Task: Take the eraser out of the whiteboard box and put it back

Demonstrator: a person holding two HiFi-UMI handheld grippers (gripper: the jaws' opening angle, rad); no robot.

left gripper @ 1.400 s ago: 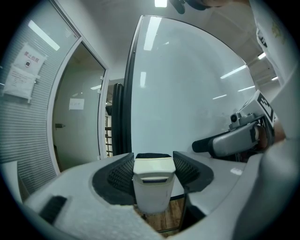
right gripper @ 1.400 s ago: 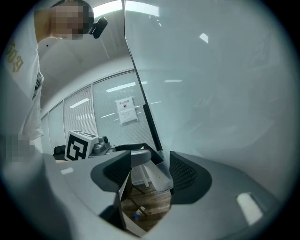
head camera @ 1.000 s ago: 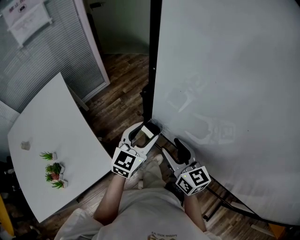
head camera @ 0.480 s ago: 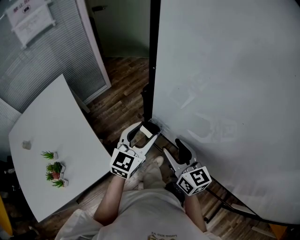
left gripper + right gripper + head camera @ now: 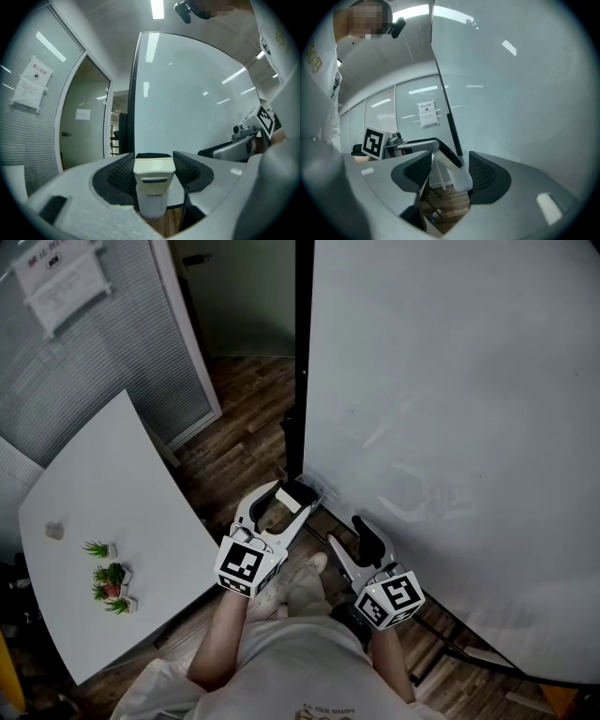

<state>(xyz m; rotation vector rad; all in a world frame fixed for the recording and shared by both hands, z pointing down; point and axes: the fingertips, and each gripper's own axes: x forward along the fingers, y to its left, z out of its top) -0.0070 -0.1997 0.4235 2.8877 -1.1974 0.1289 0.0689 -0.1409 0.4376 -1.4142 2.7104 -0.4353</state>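
Gripping a cream eraser (image 5: 153, 183) beside the whiteboard (image 5: 450, 381): left gripper (image 5: 291, 495). Right gripper (image 5: 349, 535) nearby, jaws apart, empty. Notice (image 5: 61, 277) left of whiteboard: print unreadable.

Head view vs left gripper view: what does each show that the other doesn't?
Only the head view: the white table with the small plants on it.
Only the left gripper view: the ceiling light, and the end face of the eraser squeezed between both pads.
Both: the whiteboard, the eraser held in the left hand-held gripper, the open, empty right hand-held gripper, and the paper notice on the blinds.
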